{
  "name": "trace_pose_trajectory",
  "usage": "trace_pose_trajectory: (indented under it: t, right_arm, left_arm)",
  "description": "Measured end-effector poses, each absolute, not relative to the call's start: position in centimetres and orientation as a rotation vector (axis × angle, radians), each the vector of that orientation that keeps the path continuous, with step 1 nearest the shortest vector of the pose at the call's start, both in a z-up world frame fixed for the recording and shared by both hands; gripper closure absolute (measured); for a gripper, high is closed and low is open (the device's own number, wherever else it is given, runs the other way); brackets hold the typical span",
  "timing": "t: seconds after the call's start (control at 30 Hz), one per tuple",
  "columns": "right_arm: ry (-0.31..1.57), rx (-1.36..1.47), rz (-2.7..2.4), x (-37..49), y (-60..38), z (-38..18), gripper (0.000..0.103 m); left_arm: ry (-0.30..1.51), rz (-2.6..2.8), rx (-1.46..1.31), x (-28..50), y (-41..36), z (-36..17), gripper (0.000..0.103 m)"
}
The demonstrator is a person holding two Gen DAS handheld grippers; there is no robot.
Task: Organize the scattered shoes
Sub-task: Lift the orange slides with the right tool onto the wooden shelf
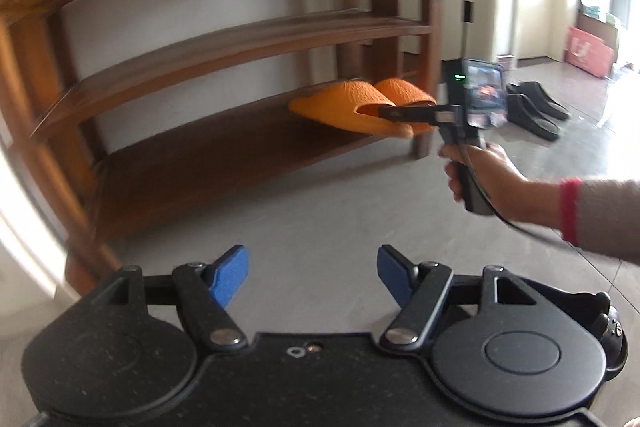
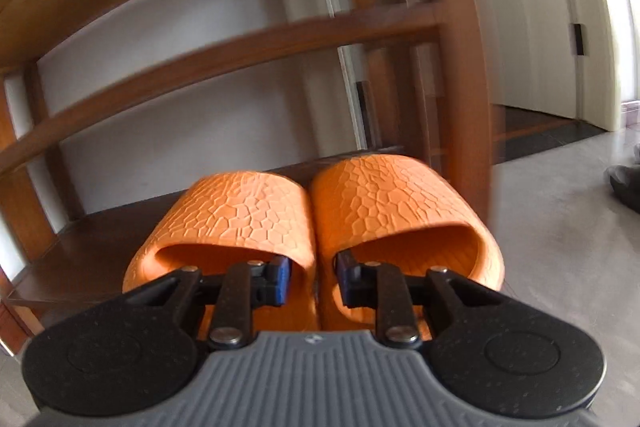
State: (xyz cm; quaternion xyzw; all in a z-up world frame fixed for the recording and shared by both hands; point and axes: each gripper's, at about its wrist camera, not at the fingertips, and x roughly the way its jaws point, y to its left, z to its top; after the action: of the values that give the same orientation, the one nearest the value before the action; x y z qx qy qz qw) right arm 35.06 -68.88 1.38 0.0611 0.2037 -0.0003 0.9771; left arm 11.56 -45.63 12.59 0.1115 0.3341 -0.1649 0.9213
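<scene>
Two orange textured slippers are held side by side at the right end of the wooden shoe rack's bottom shelf. My right gripper is shut on their two inner walls, one finger inside each slipper. In the left wrist view the slippers hang from the right gripper just above the shelf. My left gripper is open and empty, above the grey floor in front of the rack. A pair of black shoes lies on the floor to the right.
The rack has several wooden shelves and a right post close beside the slippers. A pink box stands far right by the wall. A doorway lies beyond the rack.
</scene>
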Motion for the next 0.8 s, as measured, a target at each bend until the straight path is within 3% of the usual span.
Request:
trace_pose_trajectory:
  t: [0.17, 0.43, 0.63, 0.8]
  right_arm:
    - [0.469, 0.052, -0.068, 39.7, -66.1, 0.9, 0.05]
    - [0.567, 0.122, -0.081, 41.2, -67.6, 0.9, 0.049]
    - [0.546, 0.059, -0.041, 36.4, -68.3, 1.1, 0.035]
    - [0.557, 0.075, -0.004, 34.0, -69.2, 0.6, 0.034]
  left_arm:
    - [0.721, -0.308, 0.218, 11.0, -45.1, 11.6, 0.032]
    - [0.683, -0.278, 0.206, 13.4, -46.3, 11.7, 0.032]
    - [0.664, -0.25, 0.157, 15.5, -47.9, 10.4, 0.032]
    - [0.679, -0.174, 0.115, 16.4, -48.1, 9.0, 0.032]
